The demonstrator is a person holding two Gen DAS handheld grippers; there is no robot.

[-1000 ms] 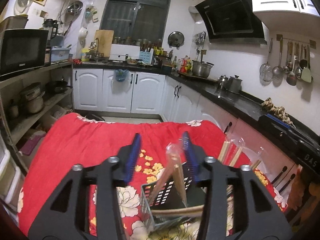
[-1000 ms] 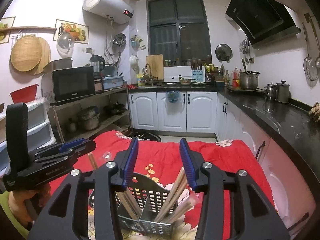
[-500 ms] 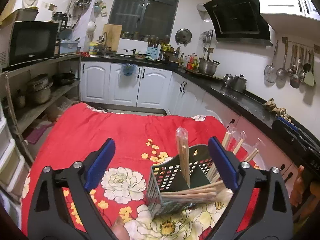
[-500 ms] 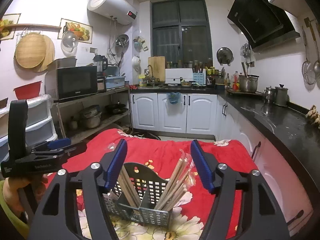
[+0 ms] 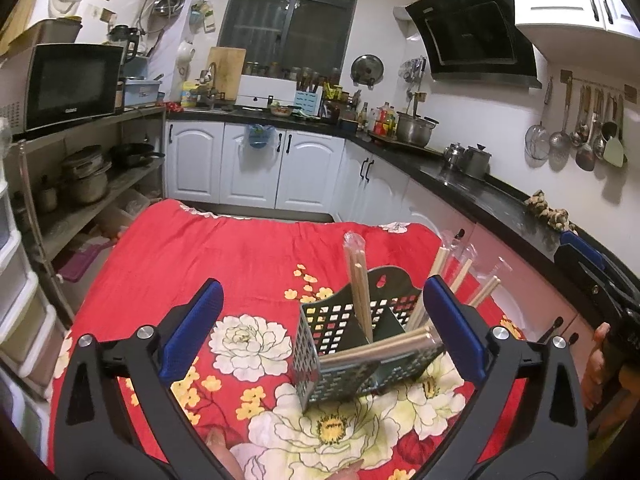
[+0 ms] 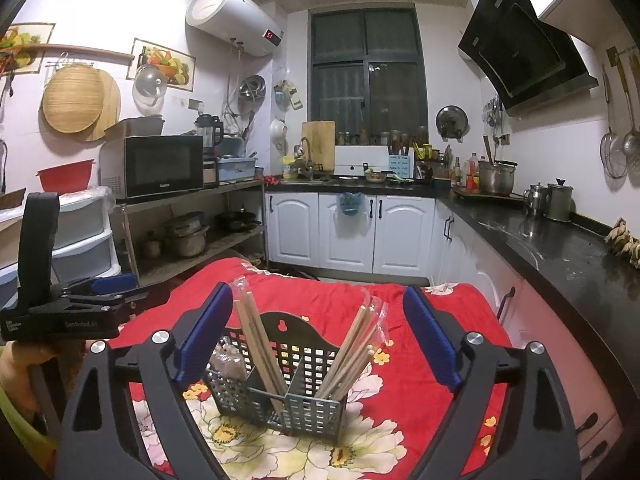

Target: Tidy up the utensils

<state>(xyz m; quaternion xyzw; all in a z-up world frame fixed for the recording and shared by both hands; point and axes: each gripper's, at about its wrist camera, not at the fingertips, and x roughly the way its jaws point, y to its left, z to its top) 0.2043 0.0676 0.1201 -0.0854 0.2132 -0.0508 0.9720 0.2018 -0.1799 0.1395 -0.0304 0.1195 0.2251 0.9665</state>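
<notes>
A grey perforated utensil basket (image 5: 352,352) (image 6: 288,392) stands on the red floral cloth (image 5: 224,272). Wrapped wooden chopsticks stand in it: one pair (image 5: 358,292) (image 6: 256,344) in one compartment, several (image 6: 352,356) in the other, and one wrapped pair (image 5: 376,350) lies across the rim. My left gripper (image 5: 320,328) is open and empty, pulled back from the basket. My right gripper (image 6: 318,338) is open and empty, its fingers either side of the basket but apart from it. The left gripper also shows at the left of the right wrist view (image 6: 80,312).
The cloth-covered table (image 6: 440,304) sits between a shelf rack with a microwave (image 6: 160,168) on the left and a black counter (image 6: 560,248) on the right. White cabinets (image 5: 256,168) stand beyond the table's far edge.
Both grippers opened wide and drew back from the basket. The left one let go of the wrapped chopsticks, which now stand in the basket.
</notes>
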